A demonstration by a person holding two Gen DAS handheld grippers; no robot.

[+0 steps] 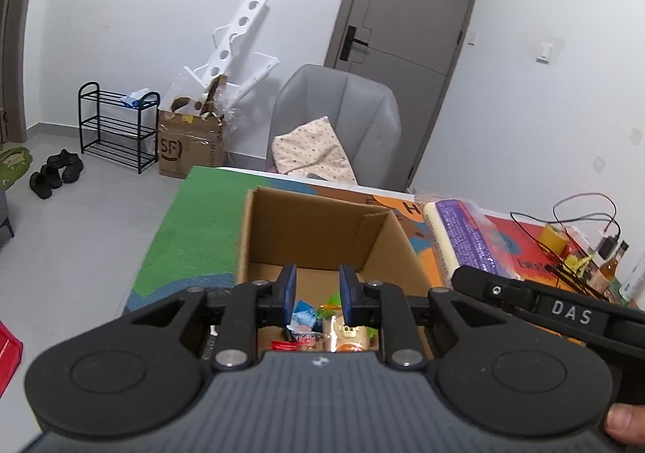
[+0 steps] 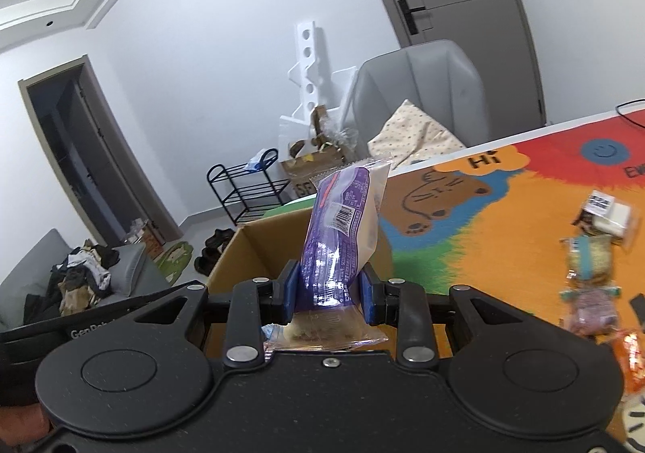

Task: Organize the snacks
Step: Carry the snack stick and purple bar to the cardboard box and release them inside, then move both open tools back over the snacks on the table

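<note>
Item: cardboard box (image 1: 318, 235), several snacks already inside. My right hand-held gripper (image 2: 328, 291) is clenched on a purple-wrapped snack (image 2: 342, 227), held upright just beside the box. My left hand-held gripper (image 1: 316, 293) hangs over the box, nothing between its fingers (barely parted). Outstanding: loose packets (image 2: 592, 283) on the tabletop (image 2: 504, 219), right view only.

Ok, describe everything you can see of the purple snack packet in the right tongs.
The purple snack packet is a glossy plastic wrapper, purple with white print and a barcode, cream along one side, with crimped clear ends. It stands nearly upright, leaning slightly right, pinched near its lower end by the right tongs, above the near edge of the cardboard box.
</note>
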